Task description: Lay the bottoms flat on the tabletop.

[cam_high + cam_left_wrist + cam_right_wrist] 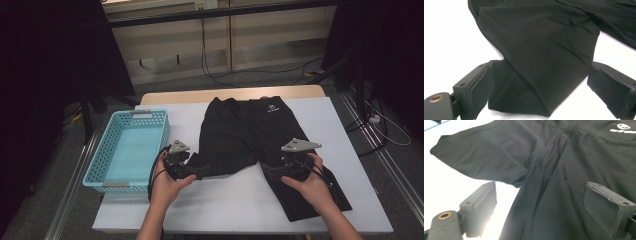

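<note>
a pair of black shorts [250,145] is being laid flat on the white table [365,200], waistband at the far side and the two legs pointing toward the person, just right of a light blue basket [127,150]. the left gripper [192,167] is being held at the hem of the leg nearest the basket, jaws spread wide with a folded corner of cloth lying between them and brushing one pad, but nothing is being pinched. the right gripper [280,170] is being held low over the other leg, likewise released, with cloth under and between its jaws.

the fabric is judged to be light, thin and limp, probably a little slippery; it is likely to sag and slide when lifted, so it is best taken at a hem or a doubled fold, where more layers can be gripped.

a small white logo [623,126] with a line of lettering is being shown near the waistband; the words are too small to be read.
</note>
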Demonstrator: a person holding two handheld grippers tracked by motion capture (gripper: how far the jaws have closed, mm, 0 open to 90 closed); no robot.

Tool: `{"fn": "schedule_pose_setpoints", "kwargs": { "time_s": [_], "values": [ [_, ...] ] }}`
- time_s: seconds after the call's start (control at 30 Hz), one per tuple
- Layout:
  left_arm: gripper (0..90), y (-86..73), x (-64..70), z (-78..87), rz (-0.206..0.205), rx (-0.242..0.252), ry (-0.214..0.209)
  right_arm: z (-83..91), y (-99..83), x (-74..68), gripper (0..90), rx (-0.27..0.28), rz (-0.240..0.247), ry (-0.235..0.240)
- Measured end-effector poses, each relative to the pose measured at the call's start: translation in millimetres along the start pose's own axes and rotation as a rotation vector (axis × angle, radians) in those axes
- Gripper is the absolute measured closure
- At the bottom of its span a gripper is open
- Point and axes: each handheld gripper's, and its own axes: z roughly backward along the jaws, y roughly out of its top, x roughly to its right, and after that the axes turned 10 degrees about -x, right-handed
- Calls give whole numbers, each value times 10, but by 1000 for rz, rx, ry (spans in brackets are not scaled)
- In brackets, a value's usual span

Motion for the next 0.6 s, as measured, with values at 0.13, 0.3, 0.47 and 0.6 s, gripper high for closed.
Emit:
{"fn": "schedule_pose_setpoints", "kwargs": {
  "time_s": [0.13,0.3,0.47,0.6],
  "values": [
    [84,1,33,-7,-4,-5,-3,-19,-32,-34,110,-7,0,11],
    [112,-35,46,-11,-6,-13,6,-34,-53,-46,111,-11,-1,11],
    [137,-26,57,-16,-8,-16,12,-49,-46,-76,115,-11,9,12],
    [172,-11,49,-26,-5,-11,20,-71,-46,-93,119,-19,21,8]
  ]
}}
